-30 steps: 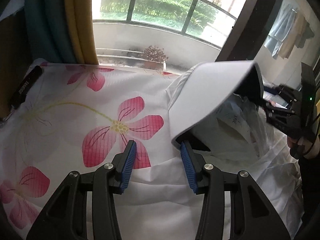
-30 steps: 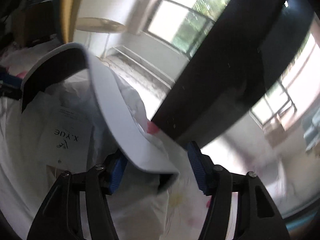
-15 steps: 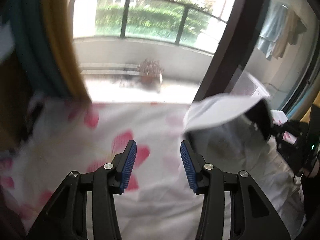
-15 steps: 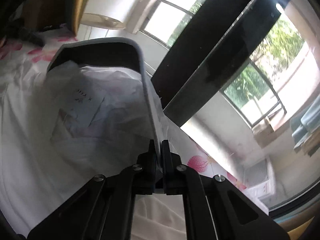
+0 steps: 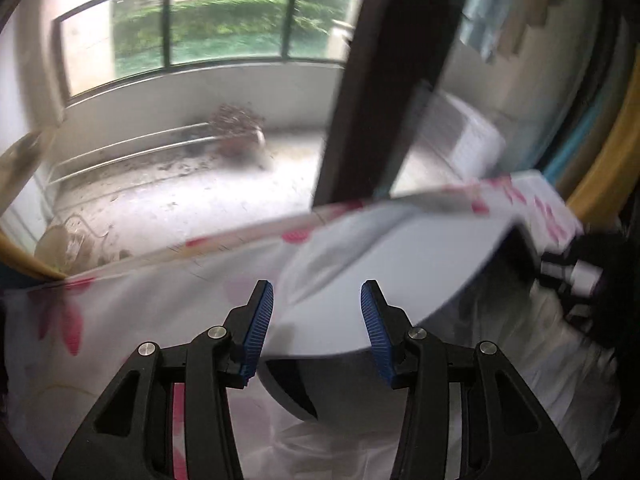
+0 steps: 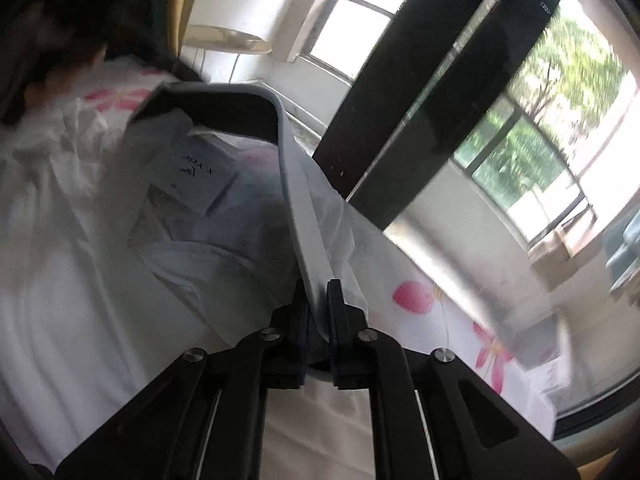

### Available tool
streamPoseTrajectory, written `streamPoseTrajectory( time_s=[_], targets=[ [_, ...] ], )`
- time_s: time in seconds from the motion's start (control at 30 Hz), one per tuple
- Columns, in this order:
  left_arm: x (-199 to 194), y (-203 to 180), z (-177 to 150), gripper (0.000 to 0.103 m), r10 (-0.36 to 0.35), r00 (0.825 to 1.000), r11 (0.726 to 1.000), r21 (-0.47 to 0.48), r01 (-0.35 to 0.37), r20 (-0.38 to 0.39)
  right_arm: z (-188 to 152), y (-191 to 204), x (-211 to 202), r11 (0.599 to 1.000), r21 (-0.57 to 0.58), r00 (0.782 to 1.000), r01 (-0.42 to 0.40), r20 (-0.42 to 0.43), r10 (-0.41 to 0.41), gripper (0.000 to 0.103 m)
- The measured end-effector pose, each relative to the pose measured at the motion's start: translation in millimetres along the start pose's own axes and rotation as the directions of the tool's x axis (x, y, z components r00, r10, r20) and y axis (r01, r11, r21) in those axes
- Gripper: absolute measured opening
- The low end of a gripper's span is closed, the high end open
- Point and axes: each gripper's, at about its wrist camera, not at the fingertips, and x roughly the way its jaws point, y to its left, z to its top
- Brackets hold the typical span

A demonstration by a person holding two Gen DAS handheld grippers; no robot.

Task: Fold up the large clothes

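A stiff grey-white flap [image 5: 400, 272] with a black inner side arches over a white garment [image 6: 80, 260] on the flowered bed sheet [image 5: 120, 304]. Under the flap lies clear plastic with a paper tag [image 6: 192, 172]. My right gripper [image 6: 318, 292] pinches the flap's [image 6: 296, 200] edge between its pads, and its jaws are opening slightly. My left gripper [image 5: 317, 320] is open. The flap's near corner lies between its blue pads [image 5: 260, 320], and neither pad touches it. The right gripper [image 5: 576, 276] shows as a dark blur at the flap's far end.
Beyond the bed stands a dark door frame [image 5: 380, 80] with glass onto a balcony, where a potted plant [image 5: 236, 128] and a white appliance [image 5: 468, 140] sit. A yellow curtain [image 5: 600, 160] hangs at the right. A lamp shade [image 6: 228, 40] is at the far wall.
The right gripper went from open around the flap's edge to clamped on it. The left gripper swung right along the bed and now has the flap's corner between its fingers.
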Motion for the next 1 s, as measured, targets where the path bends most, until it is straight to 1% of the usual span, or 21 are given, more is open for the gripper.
streamPoseTrajectory(
  time_s=[0.07,0.13,0.17,0.2,0.23,0.3,0.37,0.4,0.43,0.5,0.57,0.63,0.7,0.73,0.77,0.8,0.83,0.87,0.93,0.97,1.0],
  targets=[
    [4,-2,-6,0.048,0.007,1.000,1.000,0.014,-0.006,-0.017,-4,-13,-9,0.996,0.063,0.998,-0.060,-0.001,0.061,0.023],
    [8,3,-13,0.048,0.024,0.999,1.000,0.018,-0.023,-0.033,-4,-28,-15,0.985,0.122,0.992,-0.124,0.015,0.123,0.042],
    [7,6,-18,0.048,0.031,0.999,0.999,0.020,-0.031,-0.037,-5,-36,-19,0.976,0.158,0.988,-0.152,0.031,0.149,0.047],
    [7,8,-21,0.048,0.036,0.999,0.999,0.022,-0.035,-0.041,-6,-47,-23,0.963,0.204,0.984,-0.176,0.055,0.168,0.056],
    [8,9,-23,0.048,0.037,0.998,0.999,0.023,-0.036,-0.043,-9,-57,-25,0.952,0.244,0.983,-0.184,0.071,0.172,0.061],
    [9,12,-26,0.048,0.035,0.998,0.999,0.017,-0.035,-0.054,-9,-73,-22,0.919,0.340,0.980,-0.200,0.089,0.180,0.063],
    [12,14,-30,0.050,0.030,0.997,0.999,0.018,-0.029,-0.066,-8,-81,-11,0.881,0.418,0.975,-0.220,0.086,0.203,0.063],
    [13,16,-33,0.051,0.031,0.997,0.999,0.014,-0.030,-0.074,-9,-83,1,0.856,0.460,0.970,-0.239,0.069,0.234,0.063],
    [13,18,-35,0.054,0.029,0.997,1.000,0.010,-0.029,-0.074,-9,-84,11,0.843,0.476,0.964,-0.251,0.049,0.260,0.063],
    [11,22,-39,0.056,0.014,0.998,1.000,-0.001,-0.014,-0.066,-6,-81,29,0.830,0.490,0.952,-0.266,0.000,0.306,0.063],
    [9,26,-41,0.057,-0.005,0.998,1.000,-0.003,0.004,-0.061,-6,-79,45,0.817,0.498,0.934,-0.291,-0.038,0.356,0.063],
    [9,27,-41,0.057,-0.015,0.998,1.000,0.003,0.015,-0.063,-6,-75,54,0.795,0.508,0.913,-0.332,-0.039,0.406,0.063],
    [10,26,-41,0.057,-0.019,0.998,1.000,0.016,0.020,-0.062,-7,-72,57,0.786,0.506,0.908,-0.355,-0.013,0.418,0.062],
    [10,25,-41,0.058,-0.020,0.998,1.000,0.013,0.021,-0.059,-9,-70,57,0.789,0.499,0.908,-0.359,-0.009,0.419,0.040],
    [11,24,-41,0.058,-0.020,0.999,1.000,0.008,0.020,-0.051,-9,-66,58,0.803,0.479,0.913,-0.353,-0.010,0.407,0.026],
    [11,22,-42,0.058,-0.014,0.999,1.000,0.014,0.015,-0.046,-9,-62,59,0.818,0.460,0.920,-0.344,-0.010,0.392,0.024],
    [12,20,-42,0.058,-0.012,0.999,1.000,0.026,0.013,-0.044,-10,-62,57,0.827,0.448,0.924,-0.341,-0.006,0.383,0.019],
    [13,16,-42,0.058,-0.019,0.999,0.999,0.047,0.021,-0.048,-8,-58,55,0.841,0.425,0.928,-0.336,-0.002,0.372,0.018],
    [14,9,-41,0.056,-0.038,0.997,0.996,0.073,0.042,-0.061,-6,-49,47,0.884,0.366,0.949,-0.289,-0.010,0.315,0.014],
    [14,7,-40,0.048,-0.030,0.998,0.996,0.082,0.035,-0.062,-3,-45,44,0.905,0.336,0.960,-0.260,-0.013,0.280,0.014],
    [13,8,-40,0.030,-0.023,0.998,0.996,0.081,0.027,-0.056,1,-42,40,0.929,0.299,0.973,-0.217,-0.014,0.231,0.013]
  ],
)
